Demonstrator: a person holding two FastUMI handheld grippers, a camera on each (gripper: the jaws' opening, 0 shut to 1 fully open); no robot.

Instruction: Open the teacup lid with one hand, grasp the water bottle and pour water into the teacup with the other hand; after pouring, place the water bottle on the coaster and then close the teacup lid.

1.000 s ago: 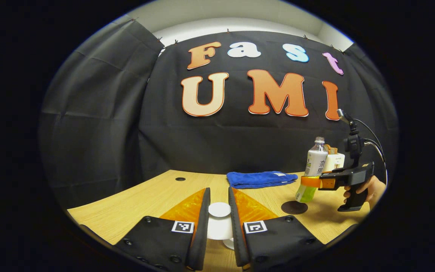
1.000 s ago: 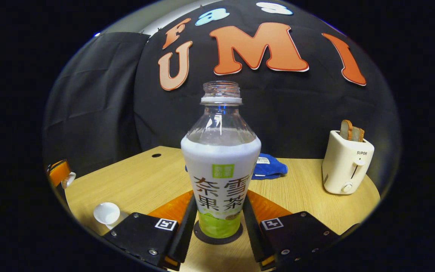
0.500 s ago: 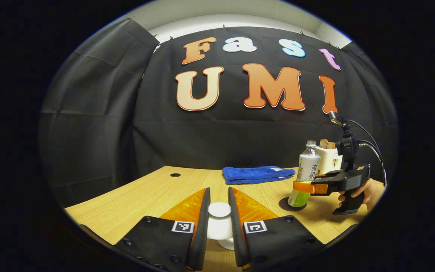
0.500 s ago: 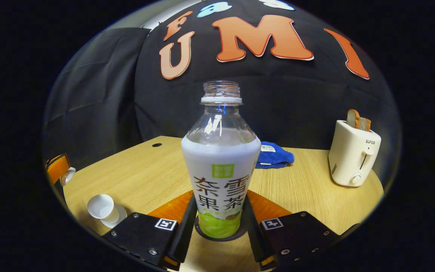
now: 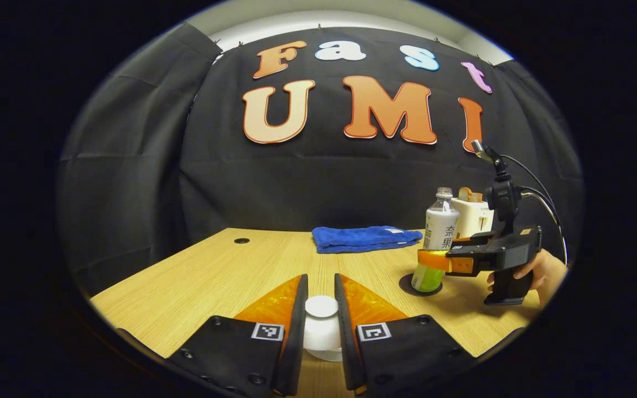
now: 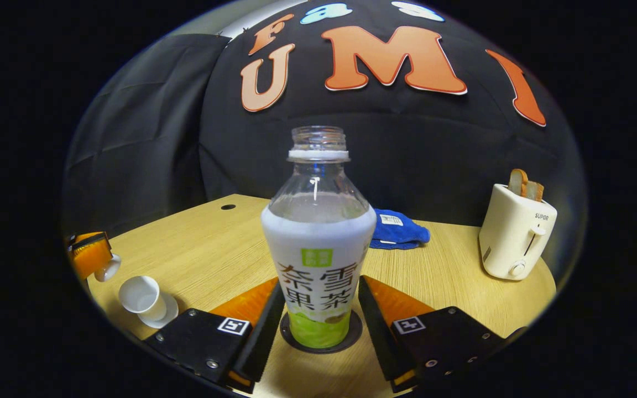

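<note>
Standing uncovered at far left: teacup (image 6: 142,297). Gripping teacup lid (image 5: 321,327) between narrowed left gripper (image 5: 321,331) fingers. Resting upright on coaster (image 6: 321,338) centrally: water bottle (image 6: 318,243), right gripper (image 6: 318,326) fingers flanking, just parted.

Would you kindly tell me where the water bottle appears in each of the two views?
Left gripper view: the water bottle stands right of centre on the dark coaster.
Right gripper view: it stands upright at centre, on the coaster, between that gripper's own fingers.
Shared landmark: the blue cloth lies on the table behind it.
</note>
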